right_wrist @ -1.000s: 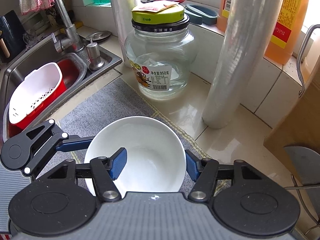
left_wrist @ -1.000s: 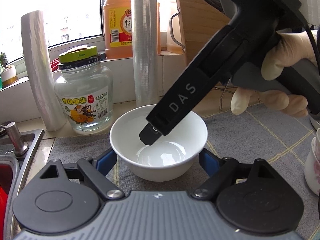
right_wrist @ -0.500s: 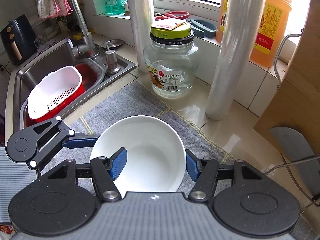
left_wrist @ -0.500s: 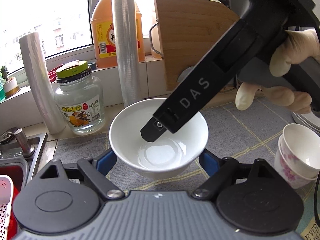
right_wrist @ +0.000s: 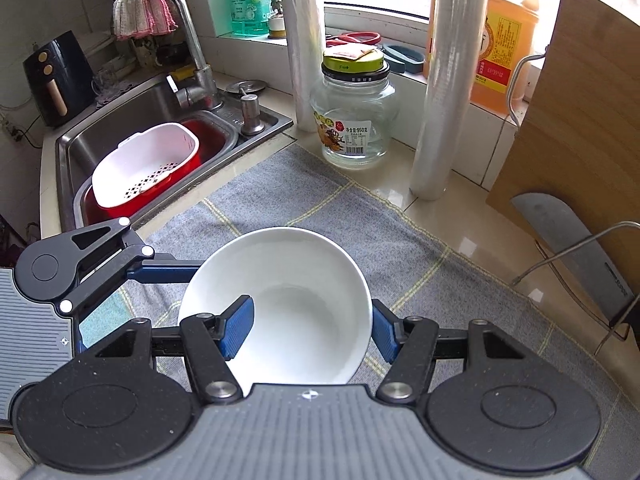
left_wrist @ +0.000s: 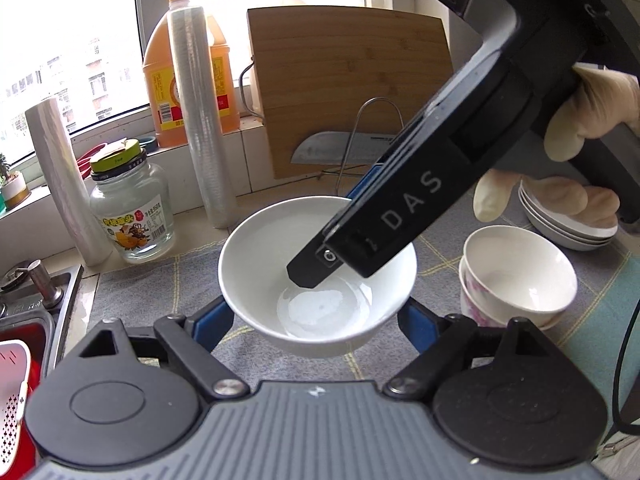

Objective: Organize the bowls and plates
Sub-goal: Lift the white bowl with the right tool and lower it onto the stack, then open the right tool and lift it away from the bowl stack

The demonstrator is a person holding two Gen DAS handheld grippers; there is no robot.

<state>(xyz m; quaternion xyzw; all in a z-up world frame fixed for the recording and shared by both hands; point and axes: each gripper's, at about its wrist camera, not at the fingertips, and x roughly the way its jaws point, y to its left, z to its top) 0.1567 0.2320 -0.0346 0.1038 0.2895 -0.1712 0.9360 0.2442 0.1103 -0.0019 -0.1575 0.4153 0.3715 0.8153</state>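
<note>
A plain white bowl hangs just above the grey mat, held by both grippers. My left gripper is shut on it, one blue pad on each side of its lower body. My right gripper is shut on its wall, with one finger inside the bowl and the other outside the rim. In the left wrist view that right gripper reaches down from the upper right, carried by a gloved hand. Two nested flowered bowls and a stack of white plates stand to the right.
A glass jar, two film rolls, an orange jug, and a bamboo board with a cleaver line the back. The sink at left holds a white colander in a red basin.
Both grippers carried the white bowl up and to the right, away from the jar. The flowered bowls and the plate stack came into the left wrist view. Both grips are unchanged.
</note>
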